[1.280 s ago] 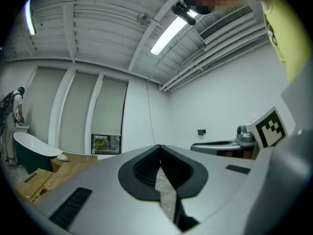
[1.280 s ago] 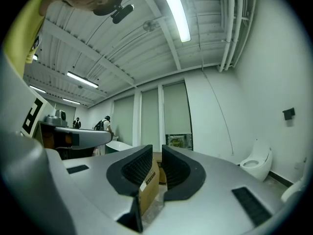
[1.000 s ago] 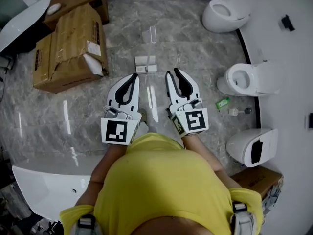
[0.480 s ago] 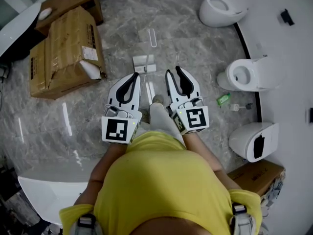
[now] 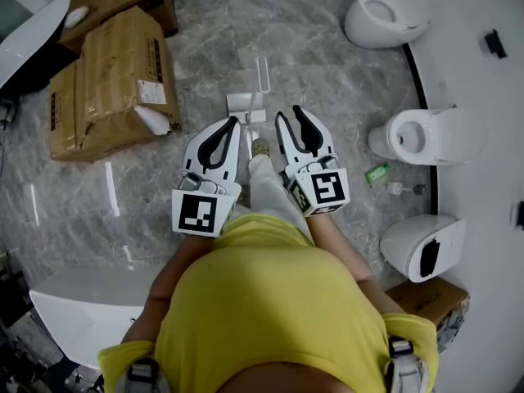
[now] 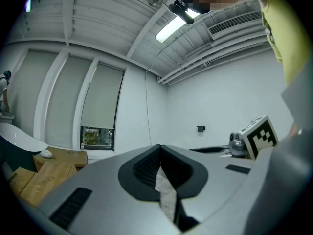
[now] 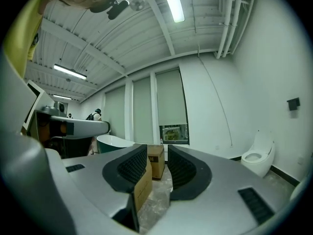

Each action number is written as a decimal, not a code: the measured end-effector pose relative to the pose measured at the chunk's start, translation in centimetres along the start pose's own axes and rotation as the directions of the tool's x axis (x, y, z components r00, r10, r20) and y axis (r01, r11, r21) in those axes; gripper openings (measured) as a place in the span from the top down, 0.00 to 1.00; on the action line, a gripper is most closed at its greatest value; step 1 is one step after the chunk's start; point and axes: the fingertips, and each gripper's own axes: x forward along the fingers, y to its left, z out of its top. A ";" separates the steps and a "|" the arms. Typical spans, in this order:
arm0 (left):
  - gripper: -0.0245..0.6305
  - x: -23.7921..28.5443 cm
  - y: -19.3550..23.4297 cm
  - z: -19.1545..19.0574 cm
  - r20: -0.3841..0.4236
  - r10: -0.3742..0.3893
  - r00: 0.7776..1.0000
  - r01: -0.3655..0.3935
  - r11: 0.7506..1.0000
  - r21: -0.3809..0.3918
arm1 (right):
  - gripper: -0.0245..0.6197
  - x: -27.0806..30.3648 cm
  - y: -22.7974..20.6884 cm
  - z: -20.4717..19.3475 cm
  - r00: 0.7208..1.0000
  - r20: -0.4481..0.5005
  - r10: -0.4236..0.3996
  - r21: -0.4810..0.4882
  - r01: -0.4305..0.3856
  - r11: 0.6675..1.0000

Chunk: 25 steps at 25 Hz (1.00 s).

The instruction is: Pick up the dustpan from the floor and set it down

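The dustpan (image 5: 243, 104) is a pale, flat pan with a long handle (image 5: 261, 74), lying on the grey marble floor in the head view. Both grippers are held level above the floor, just short of it. My left gripper (image 5: 235, 122) hangs over the pan's near edge, its black-lined jaws meeting at the tips with nothing between them (image 6: 160, 148). My right gripper (image 5: 288, 115) is to the right of the pan. Its jaws are opening, with a clear gap and nothing in it (image 7: 157, 152). Neither gripper view shows the dustpan.
Cardboard boxes (image 5: 106, 80) stand at the left. Three white toilets (image 5: 385, 15) (image 5: 422, 133) (image 5: 422, 248) line the right wall. A small green bottle (image 5: 376, 172) lies near them. A white tub rim (image 5: 74, 309) is at lower left. The person's leg and shoe (image 5: 262, 170) are between the grippers.
The person has stepped forward, so both grippers now sit closer to the dustpan. The right jaws have spread a little wider.
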 end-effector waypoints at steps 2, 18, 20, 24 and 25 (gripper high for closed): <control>0.96 1.6 0.8 -0.3 -0.008 0.007 1.000 -0.007 1.000 -0.009 | 0.73 1.6 -1.0 -0.5 1.000 -0.016 0.014 -0.001 -0.014 1.000; 0.96 16.7 6.4 -2.6 -0.066 0.106 0.992 -0.105 0.994 0.018 | 0.71 14.4 -8.3 -8.0 0.933 -0.223 0.284 0.021 -0.286 0.958; 0.96 18.0 6.8 -3.0 -0.078 0.122 0.990 -0.121 0.993 0.015 | 0.70 15.3 -8.5 -9.1 0.910 -0.254 0.329 0.029 -0.333 0.943; 0.96 19.7 7.3 -3.7 -0.105 0.152 0.983 -0.151 0.988 0.022 | 0.69 16.4 -8.7 -11.2 0.861 -0.310 0.404 0.069 -0.404 0.912; 0.96 20.0 7.4 -4.0 -0.111 0.158 0.981 -0.157 0.987 0.020 | 0.67 16.6 -8.8 -11.9 0.848 -0.325 0.418 0.089 -0.413 0.907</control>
